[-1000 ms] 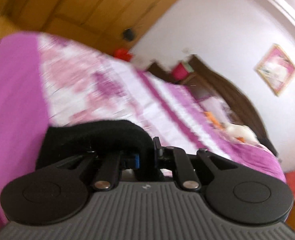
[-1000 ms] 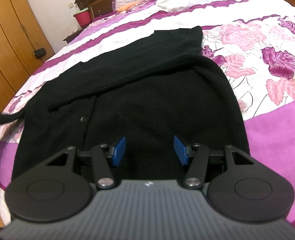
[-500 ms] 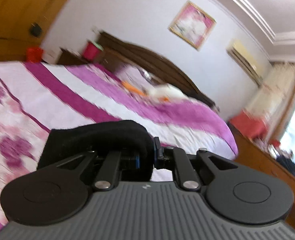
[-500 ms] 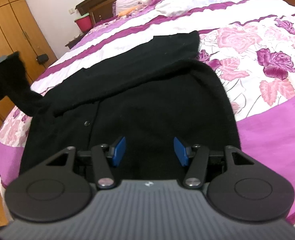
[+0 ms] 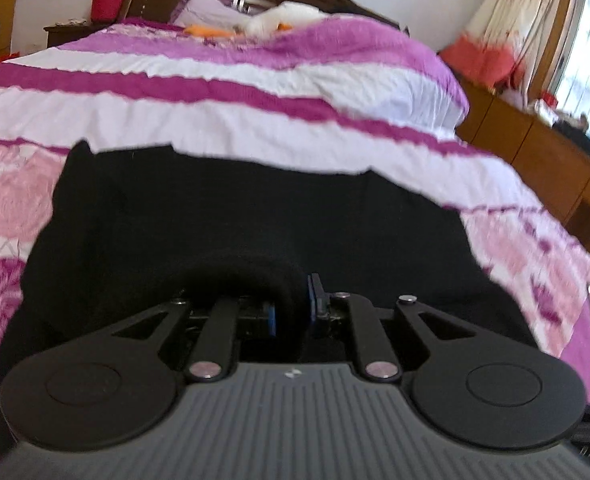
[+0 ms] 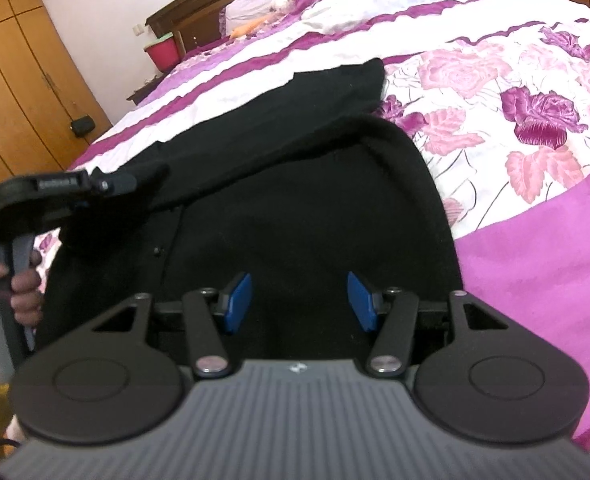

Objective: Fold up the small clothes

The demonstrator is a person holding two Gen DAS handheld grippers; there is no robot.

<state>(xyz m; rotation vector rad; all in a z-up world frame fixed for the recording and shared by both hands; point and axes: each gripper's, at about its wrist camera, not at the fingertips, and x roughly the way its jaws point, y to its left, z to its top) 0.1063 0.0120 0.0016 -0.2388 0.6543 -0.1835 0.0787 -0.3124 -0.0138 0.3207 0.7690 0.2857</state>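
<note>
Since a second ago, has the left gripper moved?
Yes. In the right wrist view the left gripper, shut on the sleeve, has swung in from the left edge over the black cardigan, judged against the wardrobe.

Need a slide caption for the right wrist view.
Open right gripper over black cardigan on floral bed; left gripper lifting sleeve.

I find no text, number or brand that I can read in either view. Each gripper body carries a tiny pale emblem at the top centre of its ribbed grey housing, too small to make out. The left gripper (image 6: 107,186), seen from the right wrist, shows a blurred marking that stays illegible.
</note>
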